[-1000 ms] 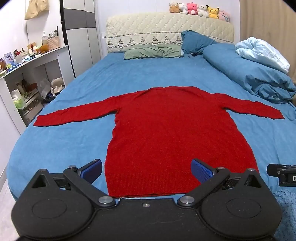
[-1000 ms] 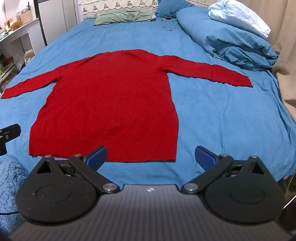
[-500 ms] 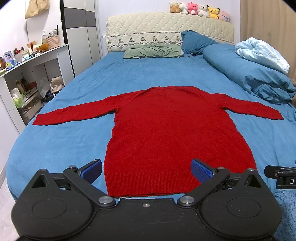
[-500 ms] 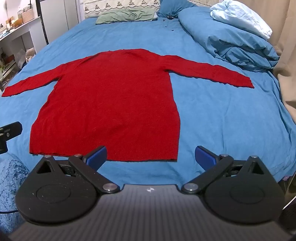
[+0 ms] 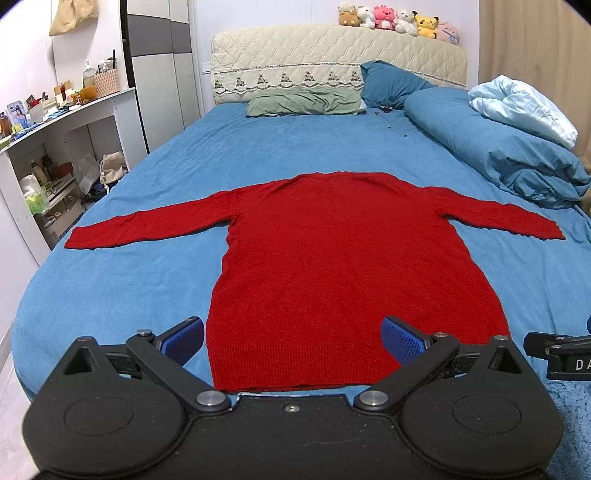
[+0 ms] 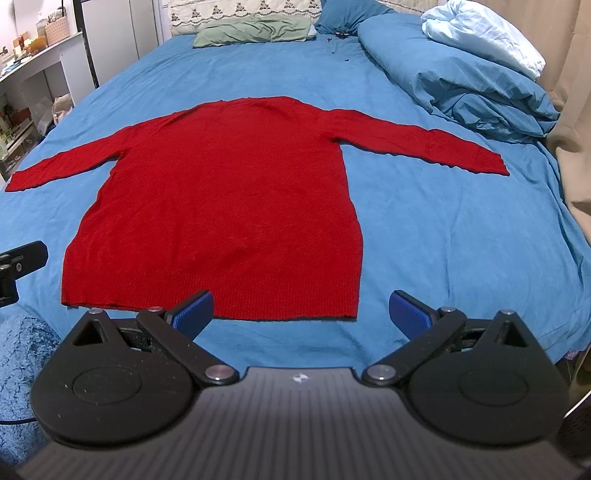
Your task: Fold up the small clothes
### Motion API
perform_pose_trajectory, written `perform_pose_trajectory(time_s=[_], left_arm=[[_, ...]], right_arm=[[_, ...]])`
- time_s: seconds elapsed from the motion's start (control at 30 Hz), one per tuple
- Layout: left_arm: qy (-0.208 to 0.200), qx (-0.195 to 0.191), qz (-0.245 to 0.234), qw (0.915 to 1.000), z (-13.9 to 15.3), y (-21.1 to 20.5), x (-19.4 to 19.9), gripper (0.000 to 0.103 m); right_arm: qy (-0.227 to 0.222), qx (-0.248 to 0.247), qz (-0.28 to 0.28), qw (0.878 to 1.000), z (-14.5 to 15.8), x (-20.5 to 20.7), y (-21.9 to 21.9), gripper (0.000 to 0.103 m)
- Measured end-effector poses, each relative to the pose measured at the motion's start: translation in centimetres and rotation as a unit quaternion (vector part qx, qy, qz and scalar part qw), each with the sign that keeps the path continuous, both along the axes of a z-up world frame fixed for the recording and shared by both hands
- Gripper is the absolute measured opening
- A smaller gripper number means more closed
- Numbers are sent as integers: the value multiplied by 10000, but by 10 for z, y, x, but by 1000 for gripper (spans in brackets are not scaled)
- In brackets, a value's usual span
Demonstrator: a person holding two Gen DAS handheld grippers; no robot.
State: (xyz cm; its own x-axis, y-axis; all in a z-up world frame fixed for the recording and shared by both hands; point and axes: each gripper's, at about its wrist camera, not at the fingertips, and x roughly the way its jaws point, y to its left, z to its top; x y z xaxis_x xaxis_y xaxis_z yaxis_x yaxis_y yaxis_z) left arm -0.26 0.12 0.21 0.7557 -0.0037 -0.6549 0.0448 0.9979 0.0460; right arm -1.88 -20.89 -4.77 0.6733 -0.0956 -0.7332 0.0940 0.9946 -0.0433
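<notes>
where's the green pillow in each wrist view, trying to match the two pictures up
Left wrist: the green pillow lies upper centre, flat against the headboard, beyond the red sweater.
Right wrist: the green pillow sits at the top edge, left of centre, beyond the sweater's collar.
Shared landmark: the dark blue pillow just to its right in both views.

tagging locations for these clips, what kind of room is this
A bedroom, most likely in a home: a red sweater lies on a bed with a quilted headboard, pillows and plush toys.
</notes>
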Motion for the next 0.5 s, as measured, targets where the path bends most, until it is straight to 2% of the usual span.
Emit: perform_pose_trajectory(time_s=[0.5], left_arm=[[15,-8,0,10000,0,-2,0,103]], right_arm=[[-5,-4,-4,10000,-1,-1,0,103]])
